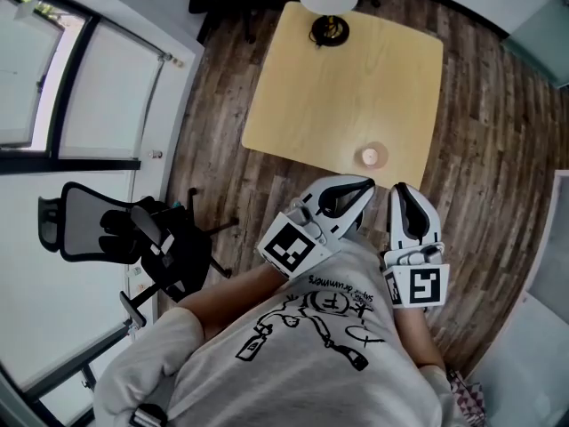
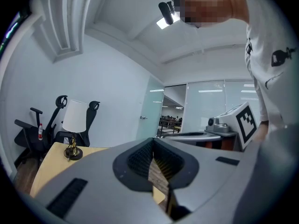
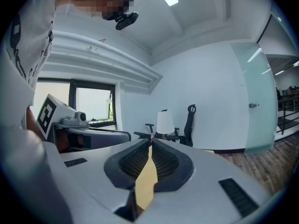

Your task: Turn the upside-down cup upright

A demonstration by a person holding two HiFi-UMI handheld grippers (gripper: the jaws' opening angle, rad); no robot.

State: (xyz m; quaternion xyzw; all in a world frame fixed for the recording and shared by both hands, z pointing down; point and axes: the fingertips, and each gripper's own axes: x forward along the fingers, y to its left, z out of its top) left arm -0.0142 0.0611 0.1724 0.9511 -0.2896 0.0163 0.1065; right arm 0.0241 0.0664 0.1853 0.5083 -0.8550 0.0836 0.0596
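A: Item one, the cup [image 1: 372,156]?

B: Small, round, pale pinkish and half see-through, with a bright whitish disc at its centre seen from above. One piece. It stands on the table [image 1: 302,105], close to the tabletop's near edge and toward its near right corner. Nothing touches it. No label or print can be made out on it.

A: Item two, the tools?

B: Left gripper [image 2: 153,143]: jaws pressed together, nothing between the ribbed pads. Right gripper [image 3: 150,146]: jaws closed likewise, only a thin slit between them, nothing held. Both are held off the tabletop, short of its near edge and apart from the cup. The right one's tip is the nearer to the cup.

A: Other stock on the tabletop?

B: One lamp [image 1: 328,7], white shade, dark round base, at the far edge.

A: Writing, marks?

B: Each gripper's cube carries black-and-white square markers. The person's light shirt [image 1: 311,354] bears a black line drawing and a row of lettering, too small to read with certainty. No brands are legible.

A: Surroundings?

B: Black office chair [image 1: 124,234] on the plank floor [image 1: 213,105], left of the table.
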